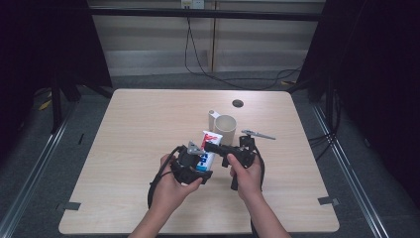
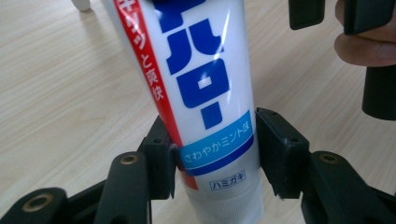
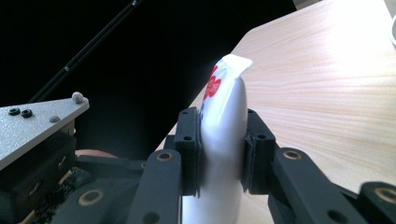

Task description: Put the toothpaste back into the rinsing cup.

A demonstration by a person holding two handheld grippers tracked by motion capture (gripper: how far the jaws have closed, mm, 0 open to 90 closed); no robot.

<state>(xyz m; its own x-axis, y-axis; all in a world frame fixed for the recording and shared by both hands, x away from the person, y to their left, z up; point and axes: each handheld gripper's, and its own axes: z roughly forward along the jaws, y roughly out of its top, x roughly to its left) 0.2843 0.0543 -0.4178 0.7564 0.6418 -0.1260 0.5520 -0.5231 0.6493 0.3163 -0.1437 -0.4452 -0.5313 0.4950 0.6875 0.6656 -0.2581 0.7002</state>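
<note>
tube (image 1: 207, 148) held above the table (image 1: 138, 129), right of centre, nearer the near edge | left gripper (image 2: 215, 158) jaws clamped near its cap end | right gripper (image 3: 222, 149) jaws clamped on its flat end | mug (image 1: 224, 127) stood just behind, toward the far edge

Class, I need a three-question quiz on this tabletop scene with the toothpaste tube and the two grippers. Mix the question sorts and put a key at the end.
1. True or false: the toothpaste tube lies flat on the table, untouched.
2. Multiple choice: the left gripper has the tube at A) its cap end, B) its crimped end, C) neither.
3. Fill in: behind the tube on the table stands a beige ____.

Key
1. False. The left gripper and the right gripper both clamp the tube, held above the table.
2. A. The white cap sits just below its pads.
3. Mug, with a small grey tool lying to its right.
</note>
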